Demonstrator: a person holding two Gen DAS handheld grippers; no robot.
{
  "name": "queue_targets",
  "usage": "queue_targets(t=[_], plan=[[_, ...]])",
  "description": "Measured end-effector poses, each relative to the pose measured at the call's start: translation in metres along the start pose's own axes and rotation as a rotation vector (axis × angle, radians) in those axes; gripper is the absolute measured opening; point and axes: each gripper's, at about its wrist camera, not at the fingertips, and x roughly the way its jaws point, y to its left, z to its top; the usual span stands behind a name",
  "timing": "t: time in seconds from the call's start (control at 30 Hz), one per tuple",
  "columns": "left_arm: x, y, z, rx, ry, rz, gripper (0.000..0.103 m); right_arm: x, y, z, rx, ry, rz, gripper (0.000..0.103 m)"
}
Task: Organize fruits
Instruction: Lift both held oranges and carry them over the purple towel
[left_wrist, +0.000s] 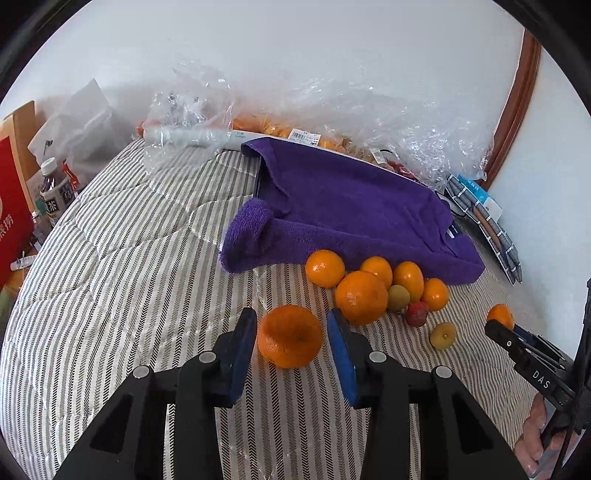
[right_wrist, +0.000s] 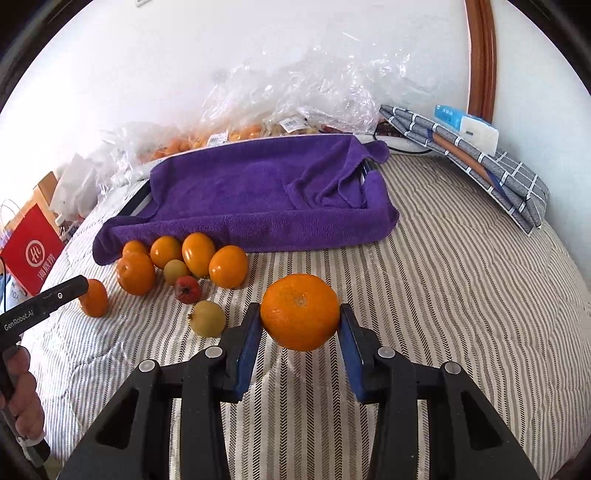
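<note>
My left gripper is open, its blue pads on either side of an orange that rests on the striped bedcover, small gaps on both sides. My right gripper is shut on another orange and holds it just above the cover; that orange also shows in the left wrist view. A pile of oranges, a yellow-green fruit and a small red fruit lie in front of a tray draped with a purple towel. The pile also shows in the right wrist view.
Clear plastic bags of fruit lie behind the towel by the white wall. A folded checked cloth sits at the right. A red paper bag and a bottle stand off the left edge.
</note>
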Motion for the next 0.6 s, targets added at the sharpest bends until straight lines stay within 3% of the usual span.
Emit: queue_targets(t=[0.4, 0.5, 0.6], plan=[[-0.006, 0.012, -0.011, -0.047, 0.035, -0.055, 0.036, -0.022, -0.001, -0.002, 0.006, -0.024, -0.005, 0.041], [0.003, 0.007, -0.009, -0.046, 0.050, -0.027, 0.038, -0.024, -0.003, -0.004, 0.009, -0.025, -0.003, 0.041], [0.015, 0.005, -0.007, -0.052, 0.066, -0.006, 0.047, -0.026, -0.005, -0.007, 0.006, -0.028, 0.000, 0.041]])
